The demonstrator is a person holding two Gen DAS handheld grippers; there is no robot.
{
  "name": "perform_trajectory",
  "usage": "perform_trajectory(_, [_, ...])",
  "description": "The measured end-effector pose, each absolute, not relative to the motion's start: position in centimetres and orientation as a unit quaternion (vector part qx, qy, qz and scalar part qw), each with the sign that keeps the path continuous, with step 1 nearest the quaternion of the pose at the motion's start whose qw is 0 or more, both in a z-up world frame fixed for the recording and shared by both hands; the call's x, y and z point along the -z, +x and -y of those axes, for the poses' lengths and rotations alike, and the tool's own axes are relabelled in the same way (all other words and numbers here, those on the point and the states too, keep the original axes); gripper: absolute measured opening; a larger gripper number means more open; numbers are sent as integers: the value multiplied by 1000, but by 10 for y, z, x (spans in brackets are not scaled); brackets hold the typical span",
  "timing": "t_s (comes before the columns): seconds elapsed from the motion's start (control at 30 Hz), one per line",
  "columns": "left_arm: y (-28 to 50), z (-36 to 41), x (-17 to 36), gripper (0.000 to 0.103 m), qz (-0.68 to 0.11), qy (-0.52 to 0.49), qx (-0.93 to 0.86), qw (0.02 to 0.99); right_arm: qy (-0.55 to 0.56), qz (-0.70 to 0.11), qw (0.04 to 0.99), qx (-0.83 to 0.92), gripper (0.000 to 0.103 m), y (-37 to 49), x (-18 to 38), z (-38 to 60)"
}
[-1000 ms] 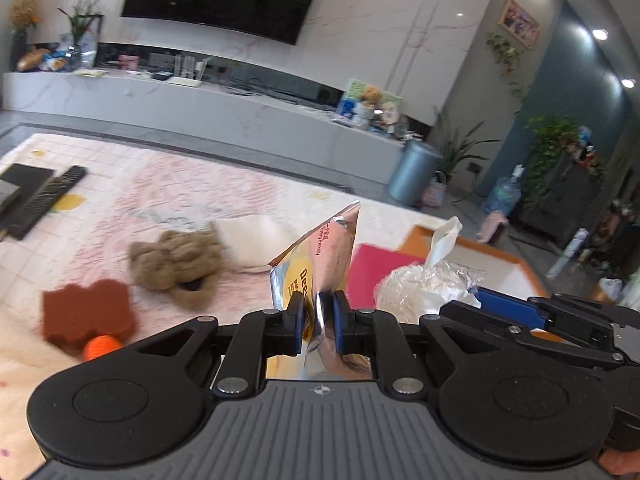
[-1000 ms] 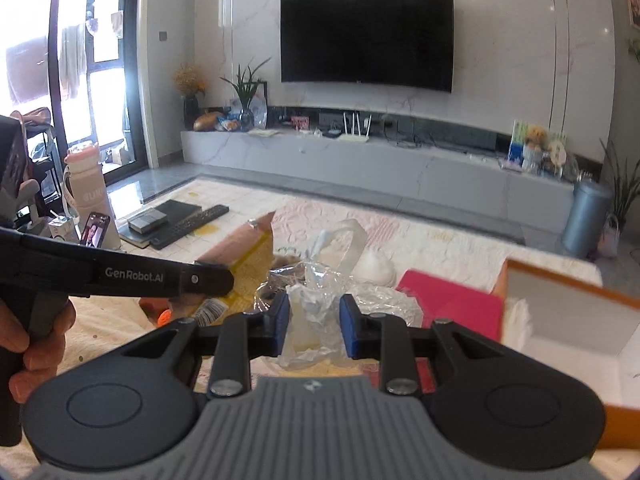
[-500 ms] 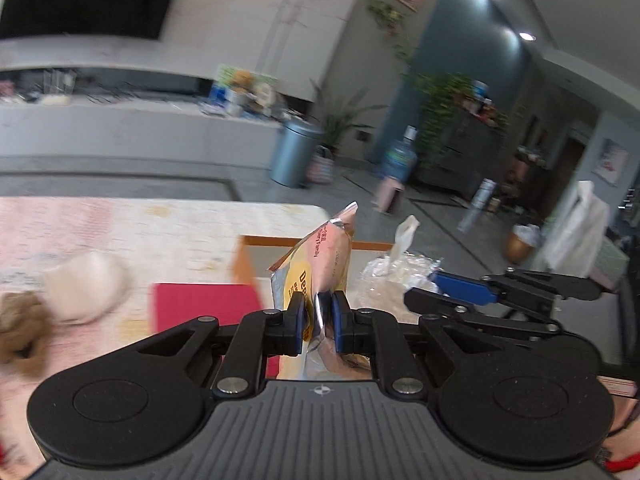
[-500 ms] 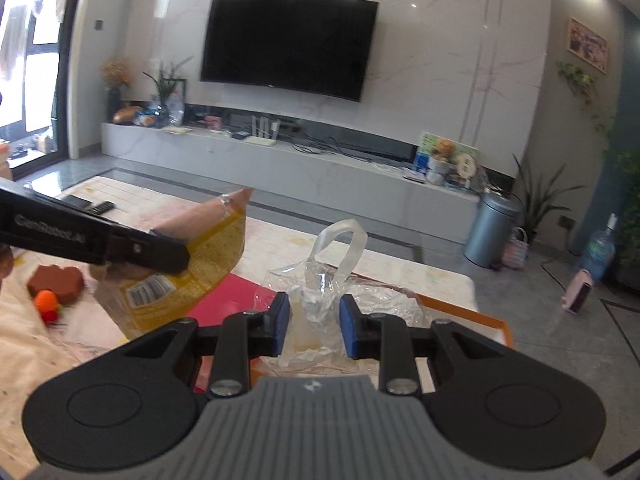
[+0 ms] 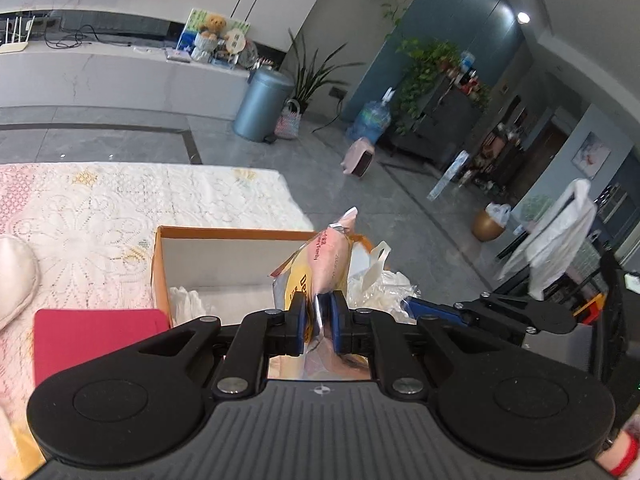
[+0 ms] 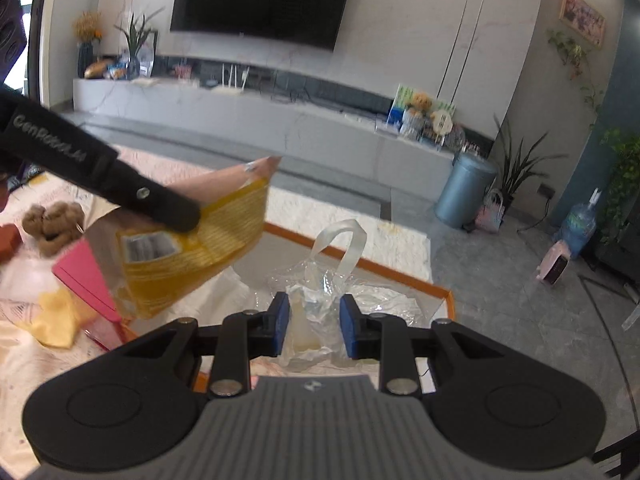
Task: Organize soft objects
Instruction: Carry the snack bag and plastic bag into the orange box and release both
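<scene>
**Two bags carried over the orange box**

Left to right. On the pale quilted mat (image 5: pixel 120 216) lie the things not yet sorted: a brown plush toy (image 6: pixel 52 222), a cream pad (image 5: pixel 14 276) and a red cloth (image 5: pixel 96 340), the cloth just beside the box. The orange box (image 5: pixel 224 234) stands open at the mat's edge, with something white and crumpled (image 5: pixel 186 300) already in its near corner; I judge it to be the place where the soft things are gathered. My left gripper (image 5: pixel 318 322) is clenched on the yellow-and-pink snack bag (image 5: pixel 320 268), pinching its lower end so that the sealed top stands up; the bag hangs over the box's interior. My right gripper (image 6: pixel 313 322) grasps the clear plastic bag (image 6: pixel 320 296) by its bunched middle, so the loop handle rises free above the pads; it sits over the box's right part, near the far orange rim. Both loads appear ready to be lowered and let go inside the walls.
</scene>
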State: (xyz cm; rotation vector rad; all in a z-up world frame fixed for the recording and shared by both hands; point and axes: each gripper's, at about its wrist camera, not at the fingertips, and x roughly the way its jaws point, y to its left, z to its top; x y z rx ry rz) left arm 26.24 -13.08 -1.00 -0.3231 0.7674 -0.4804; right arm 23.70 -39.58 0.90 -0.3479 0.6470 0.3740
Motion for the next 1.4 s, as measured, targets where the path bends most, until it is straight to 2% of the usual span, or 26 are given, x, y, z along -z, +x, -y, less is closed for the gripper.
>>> perform_trajectory(0.27, [309, 145, 55, 13, -417, -128, 221, 872, -220, -347, 890, -197, 27, 285, 39, 378])
perform_trajectory(0.5, [339, 160, 73, 1, -434, -76, 232, 868, -237, -394, 864, -204, 27, 331, 78, 370])
perform_trajectory(0.57, [344, 161, 79, 1, -440, -75, 231, 864, -229, -404, 861, -206, 27, 341, 83, 371])
perform_trajectory(0.6, [344, 162, 81, 1, -443, -77, 232, 863, -224, -412, 860, -204, 21, 346, 86, 371])
perform_trajectory(0.67, [343, 162, 87, 1, -451, -82, 233, 858, -209, -420, 859, -205, 22, 348, 88, 371])
perform_trajectory(0.93, [331, 152, 85, 1, -458, -89, 227, 855, -173, -438, 860, -197, 40, 352, 90, 374])
perform_trajectory(1.13, [315, 142, 62, 3, -441, -93, 223, 864, -153, -426, 872, -188, 43, 339, 77, 376])
perform_trajectory(1.2, [303, 138, 53, 3, -427, -90, 223, 872, -142, -418, 879, -181, 58, 331, 67, 375])
perform_trajectory(1.23, [296, 137, 48, 3, -418, -87, 223, 877, -138, -410, 884, -178, 60, 325, 63, 374])
perform_trajectory(1.4, [244, 123, 21, 3, -356, -71, 223, 905, -90, -387, 899, -187, 62, 289, 43, 367])
